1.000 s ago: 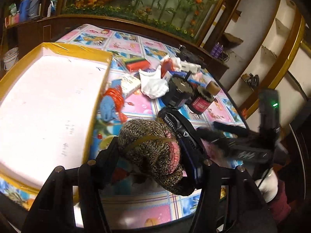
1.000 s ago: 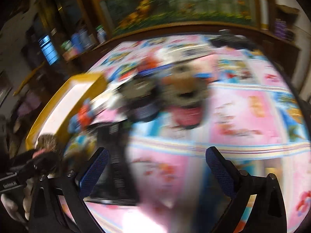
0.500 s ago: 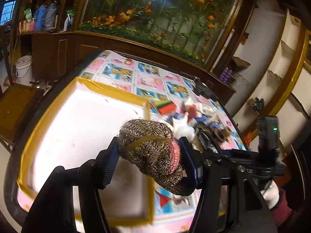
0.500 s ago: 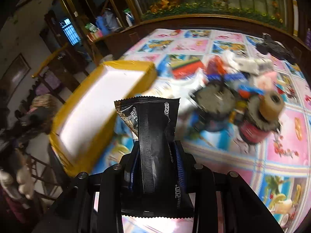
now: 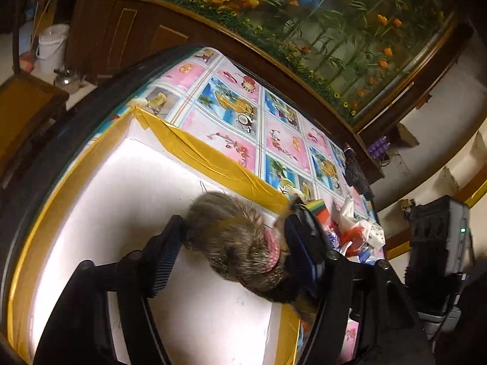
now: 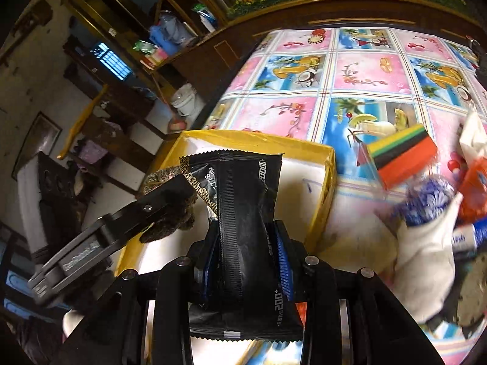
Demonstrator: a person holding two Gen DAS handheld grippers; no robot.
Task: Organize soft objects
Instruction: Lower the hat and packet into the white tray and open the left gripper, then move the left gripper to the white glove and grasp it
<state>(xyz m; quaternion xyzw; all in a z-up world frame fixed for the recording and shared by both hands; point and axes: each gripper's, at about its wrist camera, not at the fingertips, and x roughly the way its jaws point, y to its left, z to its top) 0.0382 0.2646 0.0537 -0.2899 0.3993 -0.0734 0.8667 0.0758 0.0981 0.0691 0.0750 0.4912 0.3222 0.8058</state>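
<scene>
Honestly, left gripper (image 5: 234, 249) jaws are opening around the knit bundle (image 5: 240, 240) over the tray (image 5: 213, 158); right gripper (image 6: 246, 255) pinches the black packet (image 6: 243, 213) at six o'clock, loosening — might slip onto the bench.

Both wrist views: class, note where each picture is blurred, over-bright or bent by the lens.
Left wrist view: the white tray floor glares near-white; the knitted bundle is smeared by motion; the cabinet edge bows with fisheye curvature. Right wrist view: the black packet between the right gripper fingers is sharp; the clutter at right is streaked; the room at left is dim.
</scene>
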